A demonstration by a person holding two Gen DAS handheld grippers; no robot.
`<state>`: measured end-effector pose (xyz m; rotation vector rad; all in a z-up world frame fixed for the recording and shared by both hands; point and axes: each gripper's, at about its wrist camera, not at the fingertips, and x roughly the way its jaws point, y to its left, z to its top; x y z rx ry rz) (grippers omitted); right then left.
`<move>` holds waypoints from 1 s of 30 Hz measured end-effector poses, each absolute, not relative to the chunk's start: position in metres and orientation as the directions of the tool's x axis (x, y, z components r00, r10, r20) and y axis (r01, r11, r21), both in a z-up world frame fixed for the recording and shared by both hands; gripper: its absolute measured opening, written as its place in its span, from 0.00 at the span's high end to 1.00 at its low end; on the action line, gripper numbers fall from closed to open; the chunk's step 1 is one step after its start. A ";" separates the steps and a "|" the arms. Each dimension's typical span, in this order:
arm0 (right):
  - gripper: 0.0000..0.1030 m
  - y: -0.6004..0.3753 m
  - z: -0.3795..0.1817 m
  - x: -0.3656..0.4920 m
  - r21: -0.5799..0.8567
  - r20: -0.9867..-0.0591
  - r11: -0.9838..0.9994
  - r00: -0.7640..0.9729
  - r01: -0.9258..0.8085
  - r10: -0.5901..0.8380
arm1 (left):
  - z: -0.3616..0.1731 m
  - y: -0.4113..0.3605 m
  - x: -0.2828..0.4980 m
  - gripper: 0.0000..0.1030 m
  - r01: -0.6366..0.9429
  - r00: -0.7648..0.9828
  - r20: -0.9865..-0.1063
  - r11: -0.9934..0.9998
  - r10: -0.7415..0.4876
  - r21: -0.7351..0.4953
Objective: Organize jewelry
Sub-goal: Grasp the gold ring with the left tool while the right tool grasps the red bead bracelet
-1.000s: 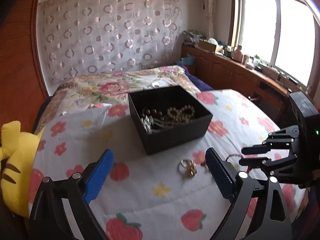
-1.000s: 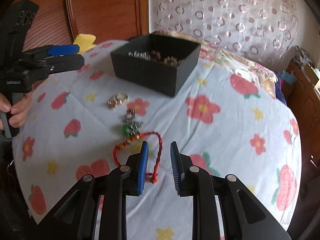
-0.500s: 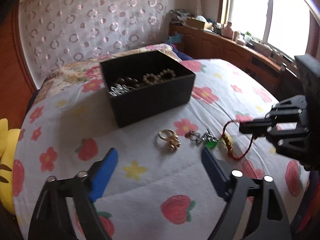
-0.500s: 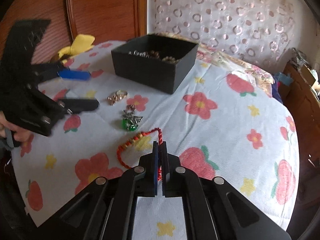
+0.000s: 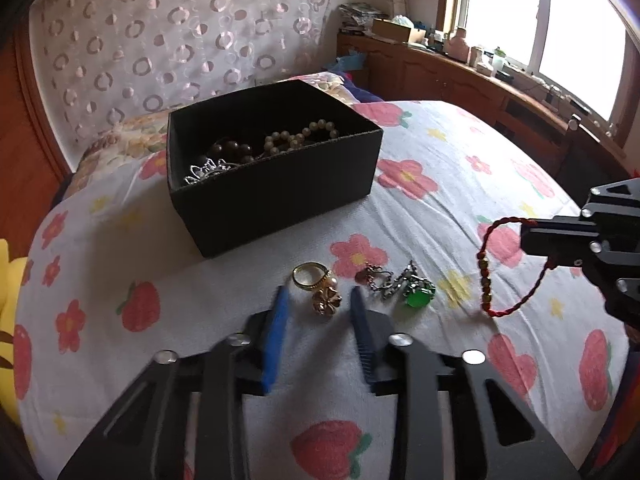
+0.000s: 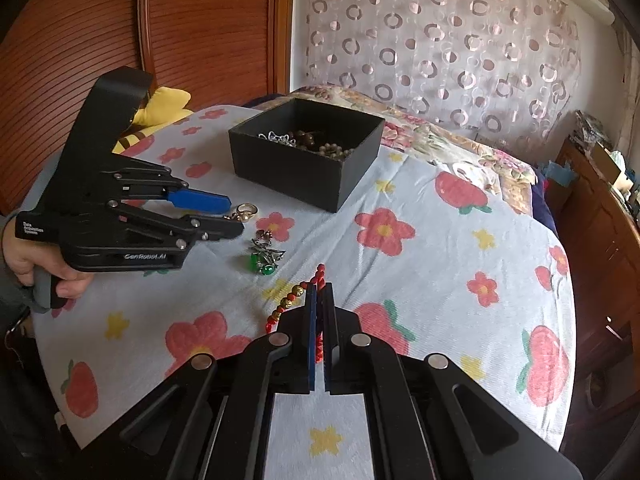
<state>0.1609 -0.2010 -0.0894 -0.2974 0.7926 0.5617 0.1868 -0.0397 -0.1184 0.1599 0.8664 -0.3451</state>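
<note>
On the flowered bed (image 5: 440,184), the right gripper (image 6: 319,292) pinches the red cord bracelet (image 5: 490,272), lifted; the left gripper (image 5: 318,304), jaws narrowly parted, flanks the gold ring (image 5: 316,282) near the black box (image 5: 280,184).

black box (image 5: 280,196) | red bracelet (image 5: 486,276) | gold ring (image 5: 308,276) | green pendant (image 5: 420,298)

1. "GenRobot.AI" stands in pale letters on the lower black body of the left gripper (image 6: 236,216), at the left of the right wrist view.
2. Small white print on its rear end, far left, reads roughly "Data Acquisition System"; too small to confirm.
</note>
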 end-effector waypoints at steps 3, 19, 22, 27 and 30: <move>0.97 -0.203 -0.088 0.161 -0.045 -0.737 0.817 0.571 -0.575 0.362 | -0.118 -0.039 0.186 0.86 0.371 0.592 -0.768 0.929 -0.244 -0.009; 0.97 -0.199 -0.061 0.171 -0.043 -0.692 0.824 0.612 -0.565 0.384 | -0.091 -0.024 0.177 0.86 0.347 0.647 -0.719 0.938 -0.252 -0.016; 0.97 -0.196 -0.054 0.178 -0.038 -0.678 0.826 0.622 -0.563 0.393 | -0.084 -0.019 0.184 0.86 0.331 0.658 -0.710 0.943 -0.251 -0.028; 0.97 -0.185 -0.039 0.190 -0.039 -0.652 0.825 0.641 -0.563 0.406 | -0.071 -0.013 0.195 0.86 0.310 0.679 -0.691 0.950 -0.247 -0.035; 0.97 -0.180 -0.033 0.197 -0.042 -0.640 0.827 0.651 -0.561 0.409 | -0.062 -0.014 0.202 0.86 0.306 0.695 -0.676 0.952 -0.243 -0.028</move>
